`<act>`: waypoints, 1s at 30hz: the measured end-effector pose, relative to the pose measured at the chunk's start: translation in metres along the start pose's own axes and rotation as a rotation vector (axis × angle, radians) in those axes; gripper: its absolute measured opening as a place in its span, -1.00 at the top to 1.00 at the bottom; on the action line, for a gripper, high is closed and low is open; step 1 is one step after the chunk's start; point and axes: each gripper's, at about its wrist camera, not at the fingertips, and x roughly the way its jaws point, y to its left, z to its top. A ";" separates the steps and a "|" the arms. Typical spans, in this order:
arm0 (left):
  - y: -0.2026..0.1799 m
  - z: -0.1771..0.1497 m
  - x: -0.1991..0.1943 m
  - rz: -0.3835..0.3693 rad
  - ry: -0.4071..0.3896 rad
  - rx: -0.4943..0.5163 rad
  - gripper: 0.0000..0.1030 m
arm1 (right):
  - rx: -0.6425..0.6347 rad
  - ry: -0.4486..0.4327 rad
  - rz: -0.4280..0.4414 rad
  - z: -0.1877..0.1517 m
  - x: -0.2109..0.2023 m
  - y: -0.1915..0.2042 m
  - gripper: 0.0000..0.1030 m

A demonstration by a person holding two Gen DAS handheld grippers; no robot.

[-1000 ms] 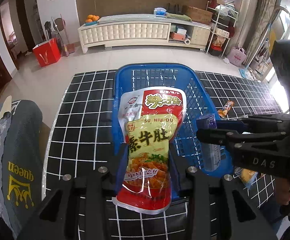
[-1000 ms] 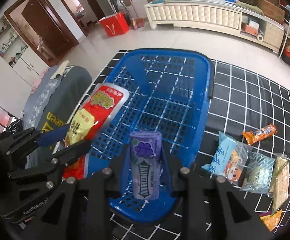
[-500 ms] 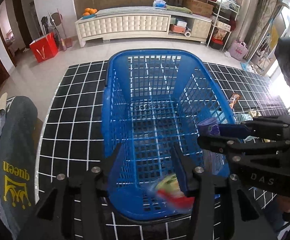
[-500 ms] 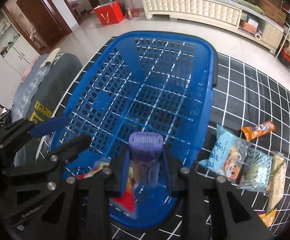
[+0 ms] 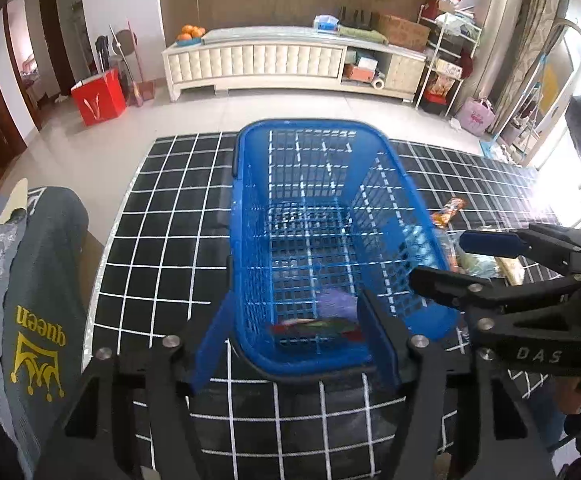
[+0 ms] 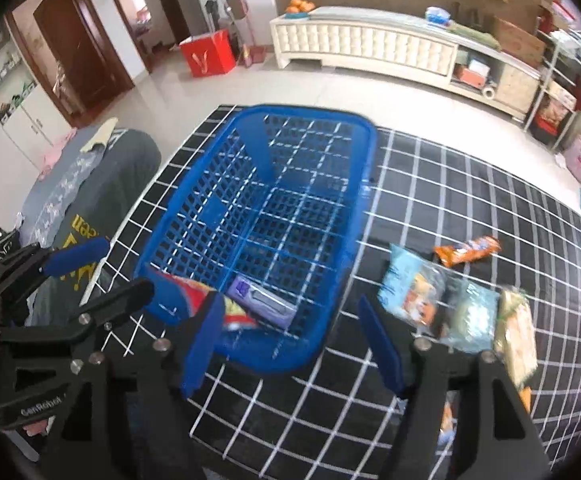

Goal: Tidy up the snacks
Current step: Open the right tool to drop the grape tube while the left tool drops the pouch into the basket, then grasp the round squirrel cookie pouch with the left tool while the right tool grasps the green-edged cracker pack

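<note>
A blue mesh basket (image 5: 250, 216) (image 6: 354, 184) stands on the black grid-patterned table. A red and yellow snack bag (image 5: 314, 326) (image 6: 194, 286) and a purple gum pack (image 5: 336, 304) (image 6: 260, 300) lie at its near end. My left gripper (image 5: 294, 344) is open and empty over the basket's near rim. My right gripper (image 6: 290, 340) is open and empty beside the basket's near right corner; it also shows in the left wrist view (image 5: 450, 264). The left gripper shows in the right wrist view (image 6: 98, 268).
Several loose snack packs lie on the table right of the basket: an orange bar (image 6: 466, 250), a light blue bag (image 6: 410, 292), a clear green pack (image 6: 470, 312) and a yellow-green pack (image 6: 518, 332). A grey cushion with "queen" (image 5: 38, 320) sits to the left.
Both grippers let go: the red and yellow bag and the purple gum pack dropped into the basket's near end. Both grippers opened and drew back, the right one shifting right.
</note>
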 end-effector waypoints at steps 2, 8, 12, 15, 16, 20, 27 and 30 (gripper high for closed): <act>-0.008 -0.003 -0.012 -0.009 -0.014 0.008 -0.20 | 0.014 -0.020 -0.013 -0.007 -0.016 -0.006 -0.43; -0.038 -0.010 -0.041 -0.035 -0.050 0.047 -0.20 | 0.072 -0.076 -0.051 -0.034 -0.065 -0.034 -0.43; -0.063 -0.016 -0.055 -0.052 -0.066 0.081 -0.20 | 0.110 -0.098 -0.082 -0.056 -0.086 -0.054 -0.44; -0.086 -0.021 -0.060 -0.067 -0.070 0.115 -0.20 | 0.146 -0.101 -0.098 -0.073 -0.095 -0.073 -0.44; -0.092 -0.022 -0.061 -0.069 -0.070 0.122 -0.20 | 0.161 -0.098 -0.103 -0.080 -0.097 -0.081 -0.44; -0.124 -0.027 -0.058 -0.096 -0.061 0.164 -0.20 | 0.215 -0.086 -0.124 -0.104 -0.100 -0.109 -0.44; -0.181 -0.043 -0.034 -0.186 -0.004 0.262 -0.38 | 0.324 -0.048 -0.146 -0.146 -0.090 -0.159 -0.44; -0.199 -0.049 -0.018 -0.195 0.038 0.272 -0.38 | 0.361 -0.027 -0.141 -0.159 -0.080 -0.175 -0.44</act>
